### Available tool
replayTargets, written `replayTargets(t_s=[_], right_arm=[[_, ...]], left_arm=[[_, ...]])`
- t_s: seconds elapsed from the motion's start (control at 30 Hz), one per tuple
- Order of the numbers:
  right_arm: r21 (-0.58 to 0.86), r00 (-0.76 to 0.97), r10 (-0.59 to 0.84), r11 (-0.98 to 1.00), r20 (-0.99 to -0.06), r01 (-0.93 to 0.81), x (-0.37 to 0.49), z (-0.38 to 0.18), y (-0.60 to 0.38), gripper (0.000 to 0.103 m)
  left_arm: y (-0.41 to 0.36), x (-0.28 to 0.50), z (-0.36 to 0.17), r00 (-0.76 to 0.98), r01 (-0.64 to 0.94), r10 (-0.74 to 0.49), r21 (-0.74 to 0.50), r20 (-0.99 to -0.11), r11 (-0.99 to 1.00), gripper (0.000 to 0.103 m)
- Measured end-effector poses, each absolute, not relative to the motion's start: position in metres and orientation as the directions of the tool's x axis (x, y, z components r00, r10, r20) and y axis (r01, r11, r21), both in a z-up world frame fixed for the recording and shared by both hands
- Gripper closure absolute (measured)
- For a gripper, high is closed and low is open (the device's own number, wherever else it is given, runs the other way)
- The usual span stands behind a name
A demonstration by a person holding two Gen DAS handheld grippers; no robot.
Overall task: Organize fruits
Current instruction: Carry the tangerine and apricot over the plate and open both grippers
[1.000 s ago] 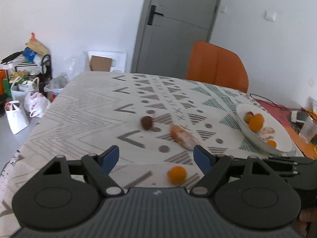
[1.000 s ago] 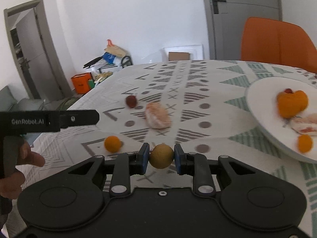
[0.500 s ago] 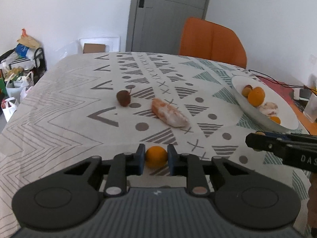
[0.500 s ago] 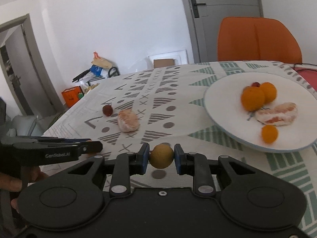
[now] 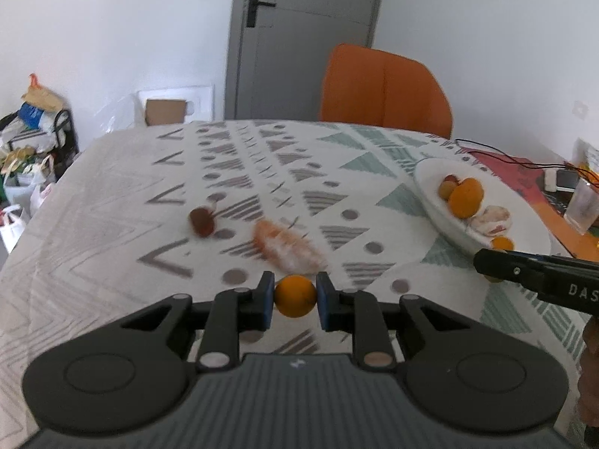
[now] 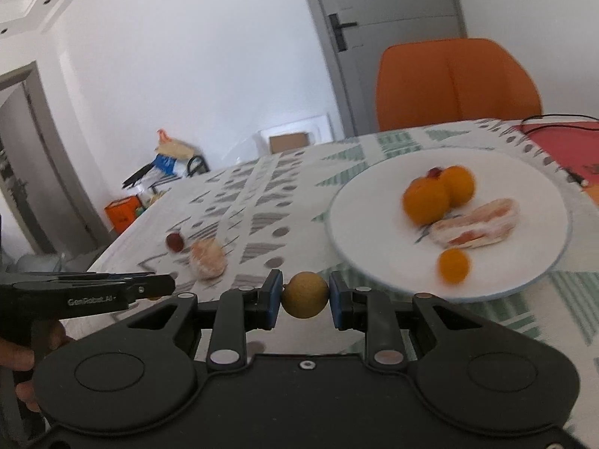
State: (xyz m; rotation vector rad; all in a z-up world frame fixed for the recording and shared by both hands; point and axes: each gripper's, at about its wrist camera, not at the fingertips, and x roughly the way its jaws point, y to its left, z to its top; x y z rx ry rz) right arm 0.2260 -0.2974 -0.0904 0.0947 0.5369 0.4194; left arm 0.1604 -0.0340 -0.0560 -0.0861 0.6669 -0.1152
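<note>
Fingers of the left gripper (image 5: 295, 295) squeeze a small orange fruit (image 5: 295, 296), tipped down over the patterned tablecloth (image 5: 112, 194). Beside it, the right gripper (image 6: 305, 295), also tipped down, pinches a round yellow-brown fruit (image 6: 305, 295) near the white plate (image 6: 374, 202).

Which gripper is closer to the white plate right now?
Right. The right gripper is at the plate's near rim; the left gripper is out over the tablecloth.
</note>
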Motion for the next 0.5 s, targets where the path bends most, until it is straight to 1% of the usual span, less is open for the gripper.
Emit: replayTargets(t_s=[0.1, 0.17, 0.5], right_arm=[[0.213, 0.783, 0.420, 0.908, -0.459, -0.362, 0.227, -0.087, -0.308, 0.078], [0.196, 0.798, 0.395, 0.919, -0.456, -0.343, 0.227, -0.084, -0.312, 0.078], [0.205, 0.830, 0.356, 0.934, -0.430, -0.294, 0.239, -0.080, -0.342, 0.078]], left_arm=[[-0.046, 0.165, -0.051, 0.785, 0.101, -0.151, -0.116, -0.601, 0.988, 0.081], [-0.052, 0.168, -0.050, 0.785, 0.112, -0.159, -0.114, -0.599, 0.987, 0.081], [-0.084, 0.187, -0.044, 0.783, 0.166, -0.191, -0.097, -0.592, 0.981, 0.081]])
